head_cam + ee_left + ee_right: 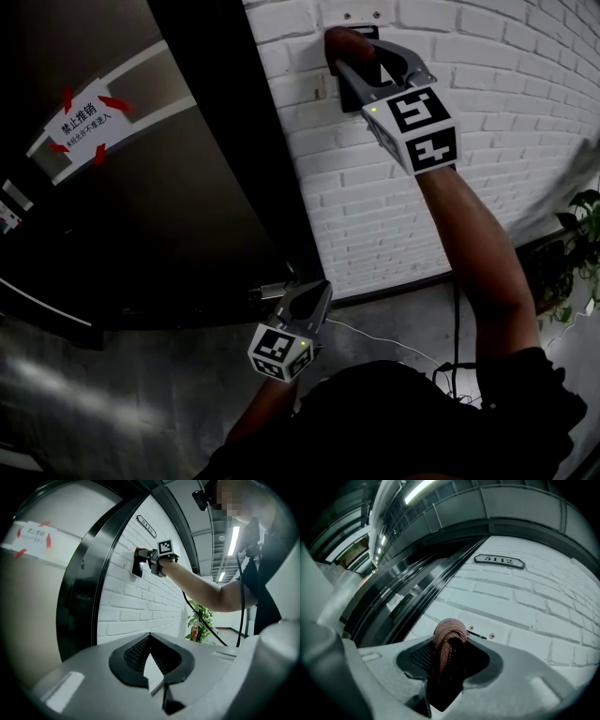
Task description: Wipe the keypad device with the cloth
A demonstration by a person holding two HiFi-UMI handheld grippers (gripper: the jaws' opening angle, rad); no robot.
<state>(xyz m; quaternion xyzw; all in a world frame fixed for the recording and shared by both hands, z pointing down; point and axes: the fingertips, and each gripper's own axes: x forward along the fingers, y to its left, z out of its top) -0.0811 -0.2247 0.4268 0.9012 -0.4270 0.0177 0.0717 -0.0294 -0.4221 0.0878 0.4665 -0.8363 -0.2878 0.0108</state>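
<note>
Red-brown cloth (449,637) clamped in right tongs (449,660), pressed onto black wall keypad device (137,568) for wiping.
Left tongs (152,667) closed empty, held aside.

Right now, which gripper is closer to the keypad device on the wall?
Right. The right gripper holds the cloth up at the keypad device; the left gripper hangs low, well below it, near the door.

2 grippers (L gripper (298,293), R gripper (361,56)), 1 cloth (449,634), 1 keypad device (137,569), 1 door sign (82,120), 1 plant (577,244)
</note>
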